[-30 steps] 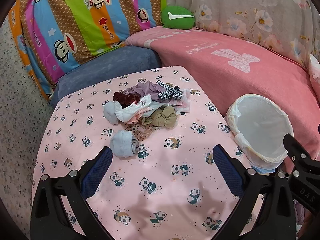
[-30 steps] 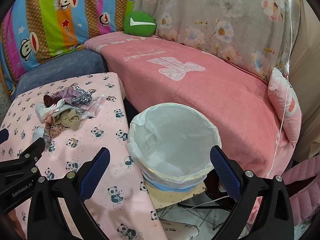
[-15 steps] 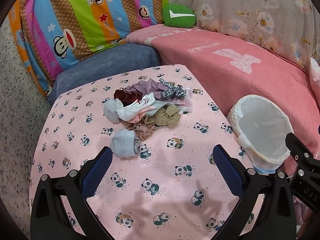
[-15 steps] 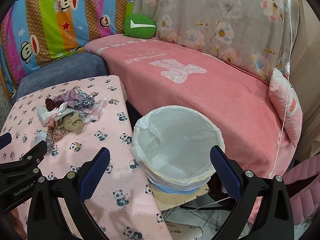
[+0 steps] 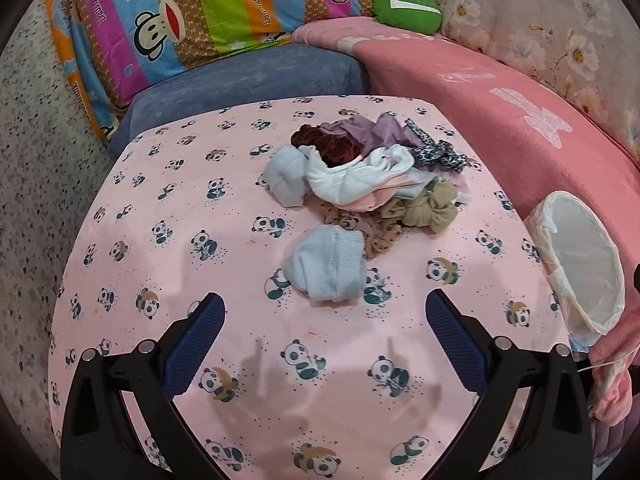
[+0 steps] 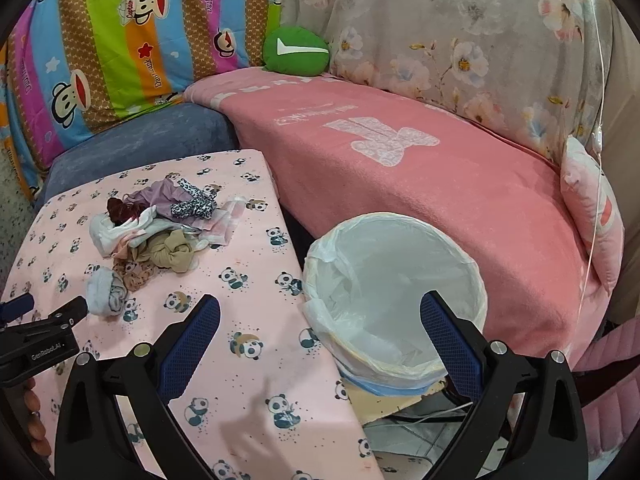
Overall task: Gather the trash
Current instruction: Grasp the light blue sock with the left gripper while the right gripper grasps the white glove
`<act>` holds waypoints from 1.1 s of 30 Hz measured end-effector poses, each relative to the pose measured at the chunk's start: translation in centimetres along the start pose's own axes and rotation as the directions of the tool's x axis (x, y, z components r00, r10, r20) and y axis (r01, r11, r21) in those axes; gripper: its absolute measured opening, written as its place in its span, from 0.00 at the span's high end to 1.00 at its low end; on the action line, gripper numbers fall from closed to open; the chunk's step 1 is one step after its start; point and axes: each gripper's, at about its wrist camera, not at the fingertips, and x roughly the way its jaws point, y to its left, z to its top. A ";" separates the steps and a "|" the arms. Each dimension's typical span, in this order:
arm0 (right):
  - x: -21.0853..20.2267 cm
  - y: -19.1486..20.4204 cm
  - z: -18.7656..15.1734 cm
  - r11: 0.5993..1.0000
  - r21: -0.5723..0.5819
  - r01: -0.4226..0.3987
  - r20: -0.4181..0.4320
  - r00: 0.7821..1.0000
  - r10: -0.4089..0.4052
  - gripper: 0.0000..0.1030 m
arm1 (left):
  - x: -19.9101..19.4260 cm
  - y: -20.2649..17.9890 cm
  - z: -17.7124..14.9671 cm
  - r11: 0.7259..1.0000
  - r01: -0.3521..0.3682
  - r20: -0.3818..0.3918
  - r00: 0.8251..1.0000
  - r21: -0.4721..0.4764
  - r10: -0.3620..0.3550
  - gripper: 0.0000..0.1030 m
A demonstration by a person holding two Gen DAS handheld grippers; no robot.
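Observation:
A pile of cloth scraps (image 5: 372, 172) lies on the pink panda-print table (image 5: 200, 208); it also shows in the right wrist view (image 6: 160, 224). A loose light-blue sock (image 5: 328, 266) lies nearest my left gripper (image 5: 326, 332), which is open and empty just short of it. A white-lined trash bin (image 6: 394, 296) stands beside the table's right edge, also at the right of the left wrist view (image 5: 580, 260). My right gripper (image 6: 320, 332) is open and empty above the bin's near-left rim.
A pink blanket-covered couch (image 6: 420, 168) runs behind the table and bin. A green cushion (image 6: 296, 52), a striped monkey-print quilt (image 5: 180, 20) and a blue seat cushion (image 5: 248, 80) sit at the back. A pink pillow (image 6: 592, 208) lies far right.
My left gripper has moved forward toward the light-blue sock and the pile. My right gripper has shifted left and slightly forward; the bin now sits further right in its view.

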 end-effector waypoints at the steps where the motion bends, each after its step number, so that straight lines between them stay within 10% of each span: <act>1: 0.3 0.3 0.1 1.000 0.002 -0.006 0.000 1.000 0.006 0.05 | 0.3 0.3 0.1 1.000 -0.003 -0.002 1.000 -0.002 0.003 0.07; 17: 5.8 6.9 2.1 0.993 0.002 -0.118 -0.048 0.992 0.118 0.05 | 7.6 1.9 1.2 0.995 0.098 -0.120 0.988 -0.031 -0.101 0.09; 25: 7.2 10.0 3.0 0.982 -0.022 -0.187 -0.061 0.981 0.185 0.12 | 7.4 3.0 0.5 0.964 0.249 -0.122 0.958 -0.088 -0.259 0.52; 33: 8.1 14.0 4.3 0.949 -0.070 -0.309 -0.098 0.948 0.302 0.35 | 5.1 5.4 1.2 0.958 0.267 -0.059 0.960 -0.105 -0.274 0.59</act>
